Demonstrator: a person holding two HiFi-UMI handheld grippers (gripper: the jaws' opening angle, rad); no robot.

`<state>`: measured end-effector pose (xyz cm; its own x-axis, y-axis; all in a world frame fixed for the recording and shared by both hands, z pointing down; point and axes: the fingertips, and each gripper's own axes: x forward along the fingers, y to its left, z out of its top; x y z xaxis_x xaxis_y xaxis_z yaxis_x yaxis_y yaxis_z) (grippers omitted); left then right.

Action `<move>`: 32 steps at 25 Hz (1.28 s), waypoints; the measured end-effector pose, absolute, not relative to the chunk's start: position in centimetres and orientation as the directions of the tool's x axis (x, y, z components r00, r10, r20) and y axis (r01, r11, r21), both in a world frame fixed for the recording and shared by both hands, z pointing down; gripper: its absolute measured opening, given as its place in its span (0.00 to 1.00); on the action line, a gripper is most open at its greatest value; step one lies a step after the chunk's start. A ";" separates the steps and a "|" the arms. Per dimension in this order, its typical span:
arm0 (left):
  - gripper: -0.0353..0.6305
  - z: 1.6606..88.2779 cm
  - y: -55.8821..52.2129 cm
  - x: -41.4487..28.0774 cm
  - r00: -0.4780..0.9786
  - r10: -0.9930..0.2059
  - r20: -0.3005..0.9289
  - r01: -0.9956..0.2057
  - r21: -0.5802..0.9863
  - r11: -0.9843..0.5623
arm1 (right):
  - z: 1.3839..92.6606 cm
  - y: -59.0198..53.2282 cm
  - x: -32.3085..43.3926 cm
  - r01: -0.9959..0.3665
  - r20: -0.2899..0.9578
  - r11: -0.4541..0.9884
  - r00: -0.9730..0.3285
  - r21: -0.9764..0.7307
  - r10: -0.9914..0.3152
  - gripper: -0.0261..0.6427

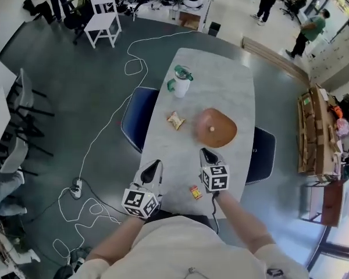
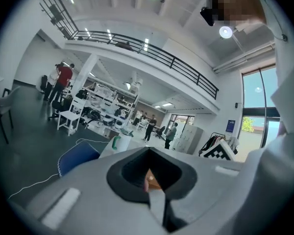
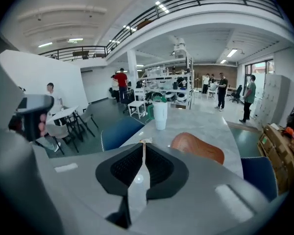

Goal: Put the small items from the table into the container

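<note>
A brown wooden bowl [image 1: 215,128] sits on the grey marble table [image 1: 221,86], and it also shows in the right gripper view [image 3: 198,148]. Left of the bowl lies a crumpled snack packet [image 1: 175,120]. A small red and yellow item [image 1: 195,192] rests near the table's front edge, between my two grippers. My left gripper [image 1: 155,166] hovers over the front left edge with its jaws together and nothing held [image 2: 149,173]. My right gripper [image 1: 207,154] points at the bowl from just in front of it, its jaws almost touching and empty [image 3: 143,146].
A white tumbler with a green lid [image 1: 181,81] stands farther back on the table. Blue chairs flank the table on the left [image 1: 138,115] and the right [image 1: 262,153]. A white cable [image 1: 99,138] runs over the floor. People stand far off.
</note>
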<state>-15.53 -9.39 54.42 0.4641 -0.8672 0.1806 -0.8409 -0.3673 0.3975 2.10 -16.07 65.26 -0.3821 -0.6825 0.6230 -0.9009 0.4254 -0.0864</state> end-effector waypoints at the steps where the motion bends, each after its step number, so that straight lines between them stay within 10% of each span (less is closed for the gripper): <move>1: 0.06 55.0 -9.1 -16.5 0.447 -0.873 0.193 -0.848 0.403 -0.344 | 66.7 -16.8 1.2 -0.897 0.642 0.434 -0.383 -0.086 -0.665 0.12; 23: 0.06 63.7 -1.6 -29.8 0.200 -0.901 0.384 -0.889 0.458 -0.002 | 89.7 -31.4 -8.1 -0.950 0.826 0.296 -0.242 -0.096 -0.509 0.31; 27: 0.06 64.2 -0.5 -31.1 0.195 -0.893 0.405 -0.896 0.445 0.006 | 90.0 -31.7 -8.0 -0.963 0.829 0.270 -0.172 -0.027 -0.531 0.11; 32: 0.06 63.8 -0.6 -31.8 0.210 -0.897 0.388 -0.902 0.431 -0.025 | 87.4 -30.8 -8.4 -0.959 0.787 0.285 -0.188 -0.016 -0.588 0.08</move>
<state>-31.85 -0.57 63.81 0.2100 -0.8975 0.3878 -0.9018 -0.0246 0.4314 -8.35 -30.80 87.35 -0.1878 -0.5878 0.7869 -0.9585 0.2845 -0.0162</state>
